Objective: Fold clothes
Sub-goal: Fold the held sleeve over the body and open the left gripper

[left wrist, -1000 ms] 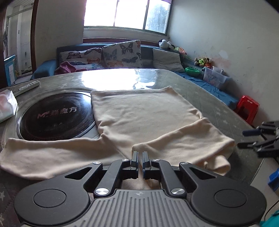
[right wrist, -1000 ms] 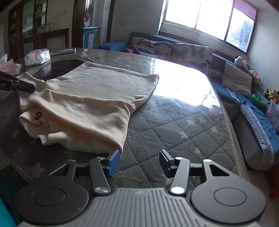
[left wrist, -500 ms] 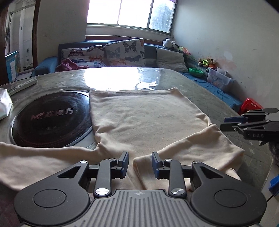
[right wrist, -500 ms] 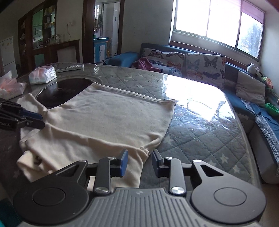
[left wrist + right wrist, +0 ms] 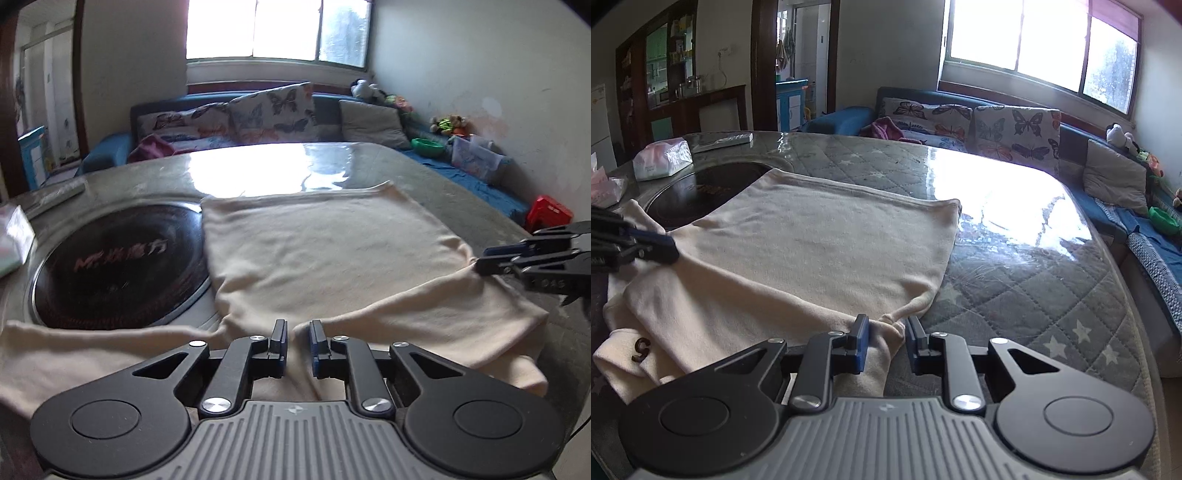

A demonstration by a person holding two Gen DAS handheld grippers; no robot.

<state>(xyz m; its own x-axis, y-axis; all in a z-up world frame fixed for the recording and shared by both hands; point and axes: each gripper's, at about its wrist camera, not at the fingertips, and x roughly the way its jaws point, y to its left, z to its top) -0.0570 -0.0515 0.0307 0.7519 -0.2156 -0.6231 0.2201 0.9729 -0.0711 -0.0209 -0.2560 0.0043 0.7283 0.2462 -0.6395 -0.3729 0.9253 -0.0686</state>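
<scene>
Left wrist view: The cream garment (image 5: 325,258) lies flat on the counter (image 5: 443,181), its long axis running from the near edge at 6 o'clock to its straight hem at 12 o'clock. One sleeve extends toward 9 o'clock across the rim of the dark round hob (image 5: 118,266); the other sleeve is folded toward 3 o'clock. The left tongs (image 5: 297,338) sit at 6 o'clock over the near edge of the garment, blades slightly apart with cloth showing in the narrow gap; whether they pinch it cannot be told. The right tongs (image 5: 491,258) enter from 3 o'clock at the sleeve edge; their far part is cut off by the frame. This view is blurred, and the lettering on the hob cannot be read. A tissue pack (image 5: 14,240) is cut off at 9 o'clock.

Right wrist view: The garment (image 5: 820,251) runs from 7 o'clock toward its hem at 1 o'clock. The right tongs (image 5: 886,338) stand at 6 o'clock, blades apart, with a bunched fold of the sleeve lying between them. The left tongs (image 5: 657,245) come in from 9 o'clock, touching the cloth; their blades overlap and their gap is not visible here. A dark mark (image 5: 642,349) shows on the folded cloth at 8 o'clock. Part of the hob (image 5: 701,192) is hidden under the garment.
</scene>
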